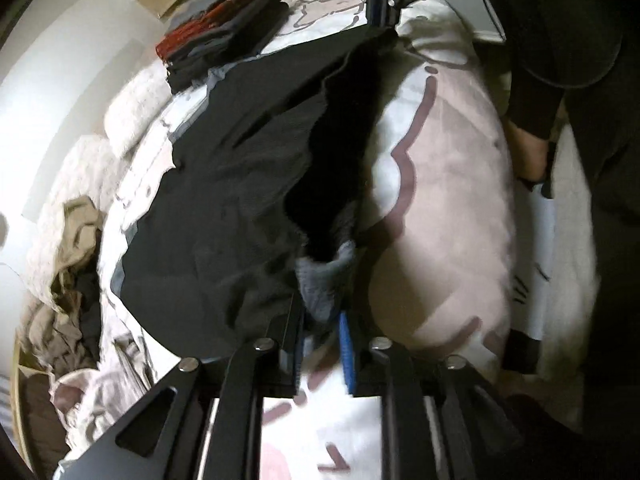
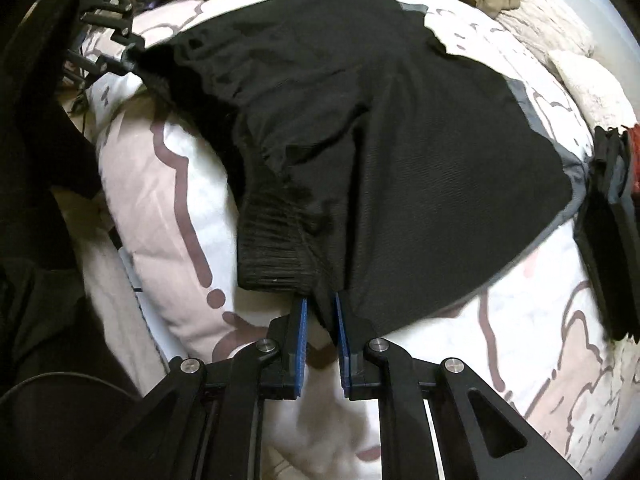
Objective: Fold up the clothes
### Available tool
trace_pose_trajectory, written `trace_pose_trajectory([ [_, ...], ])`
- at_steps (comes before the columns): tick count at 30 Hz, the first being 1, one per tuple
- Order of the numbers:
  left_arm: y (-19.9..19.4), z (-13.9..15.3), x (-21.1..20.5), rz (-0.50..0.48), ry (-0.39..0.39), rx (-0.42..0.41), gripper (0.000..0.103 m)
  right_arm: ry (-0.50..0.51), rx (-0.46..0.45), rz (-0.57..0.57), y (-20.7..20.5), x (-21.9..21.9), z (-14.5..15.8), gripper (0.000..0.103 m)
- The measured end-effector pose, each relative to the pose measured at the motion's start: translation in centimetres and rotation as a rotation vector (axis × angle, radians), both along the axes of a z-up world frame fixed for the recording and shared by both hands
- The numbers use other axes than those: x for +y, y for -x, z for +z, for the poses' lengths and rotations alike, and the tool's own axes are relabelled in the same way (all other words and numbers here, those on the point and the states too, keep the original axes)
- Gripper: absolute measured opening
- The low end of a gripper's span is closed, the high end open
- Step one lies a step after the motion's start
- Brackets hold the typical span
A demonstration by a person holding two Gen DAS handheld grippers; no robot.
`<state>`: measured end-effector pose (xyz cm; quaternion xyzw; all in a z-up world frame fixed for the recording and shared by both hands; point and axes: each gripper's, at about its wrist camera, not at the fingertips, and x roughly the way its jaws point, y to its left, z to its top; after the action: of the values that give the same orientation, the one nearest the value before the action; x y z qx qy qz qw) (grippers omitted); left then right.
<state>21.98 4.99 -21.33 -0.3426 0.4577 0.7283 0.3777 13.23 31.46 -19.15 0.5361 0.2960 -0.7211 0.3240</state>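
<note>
Black shorts [image 1: 240,184] with grey trim lie spread on a pink and white duvet [image 1: 448,184]. My left gripper [image 1: 324,320] is shut on one corner of the elastic waistband, which bunches grey between the blue pads. My right gripper [image 2: 321,312] is shut on the other waistband corner of the shorts [image 2: 380,128], beside the ribbed band. The right gripper shows at the top of the left wrist view [image 1: 382,4]; the left gripper shows at the upper left of the right wrist view [image 2: 116,44]. The waistband edge hangs slack between them.
A stack of folded dark and red clothes [image 1: 224,28] sits on the bed past the shorts, also at the right edge of the right wrist view [image 2: 612,208]. A heap of unfolded beige and dark clothes [image 1: 68,272] lies beside the shorts. The person's body [image 1: 580,40] stands at the bed's edge.
</note>
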Motion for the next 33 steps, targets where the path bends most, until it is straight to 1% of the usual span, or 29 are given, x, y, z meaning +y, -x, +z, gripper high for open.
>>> trace_pose_trajectory([
  [2,0.2,1.0,-0.5,0.024,-0.009,-0.034,0.021,0.029,0.041,-0.027,0.3,0.4,1.6,0.013],
  [4,0.7,2.3,-0.9,0.060,-0.037,-0.054,0.021,0.097,0.076,-0.051,1.0,0.4,3.3,0.013],
  [6,1.5,4.2,-0.9,0.101,-0.100,-0.055,0.022,0.177,0.096,-0.070,2.0,0.2,5.0,0.013],
  [8,3.1,5.8,-0.3,0.136,-0.176,-0.051,0.031,0.231,0.065,-0.061,2.8,-1.0,5.3,0.013],
  [9,3.9,6.2,0.4,0.144,-0.206,-0.054,0.032,0.239,0.048,-0.049,3.2,-1.9,5.1,0.013],
  [10,4.7,6.4,1.1,0.144,-0.230,-0.059,0.032,0.213,0.038,-0.022,3.4,-3.0,4.3,0.013],
  [12,5.9,5.9,2.9,0.122,-0.258,-0.068,0.032,0.120,0.022,0.039,2.9,-5.0,1.9,0.013],
  [13,6.4,5.2,3.8,0.108,-0.254,-0.076,0.032,0.064,-0.006,0.066,2.4,-5.7,0.3,0.013],
  [15,6.9,2.9,5.3,0.074,-0.215,-0.119,0.032,-0.028,-0.058,0.093,1.9,-5.9,-2.4,0.013],
  [17,6.4,0.4,5.8,0.031,-0.157,-0.188,0.032,-0.088,-0.057,0.117,1.0,-5.3,-4.2,0.013],
  [19,5.3,-1.6,5.8,-0.010,-0.108,-0.257,0.032,-0.051,-0.063,0.105,1.2,-4.7,-3.2,0.013],
  [20,4.7,-2.2,5.7,-0.032,-0.096,-0.272,0.035,-0.020,-0.090,0.068,1.9,-4.3,-2.3,0.013],
  [21,4.1,-2.2,5.5,-0.057,-0.092,-0.267,0.037,0.032,-0.090,0.026,2.8,-3.8,-1.1,0.013],
  [22,4.1,-1.9,5.4,-0.068,-0.093,-0.269,0.037,0.095,-0.063,-0.022,4.0,-3.1,0.3,0.013],
  [23,4.5,-1.3,5.4,-0.064,-0.106,-0.284,0.040,0.151,-0.030,-0.078,5.5,-2.3,1.6,0.016],
  [24,5.3,-0.5,5.3,-0.050,-0.129,-0.299,0.040,0.178,-0.001,-0.140,7.0,-1.6,2.5,0.025],
  [25,6.1,0.3,5.3,-0.035,-0.151,-0.299,0.040,0.186,0.036,-0.219,9.0,-0.6,3.3,0.056],
  [26,7.4,1.3,5.2,-0.014,-0.180,-0.281,0.040,0.190,0.080,-0.297,10.9,0.2,4.1,0.081],
  [27,8.9,2.2,4.9,0.013,-0.208,-0.257,0.040,0.187,0.129,-0.352,12.6,0.8,4.7,0.081],
  [29,12.0,3.6,3.8,0.094,-0.266,-0.215,0.041,0.186,0.181,-0.389,15.2,1.0,5.5,0.081],
  [31,15.8,4.8,1.9,0.218,-0.335,-0.165,0.041,0.167,0.223,-0.414,17.8,0.2,6.1,0.081],
  [33,19.0,5.2,-0.4,0.348,-0.392,-0.122,0.042,0.178,0.234,-0.402,20.2,-1.7,6.5,0.079],
])
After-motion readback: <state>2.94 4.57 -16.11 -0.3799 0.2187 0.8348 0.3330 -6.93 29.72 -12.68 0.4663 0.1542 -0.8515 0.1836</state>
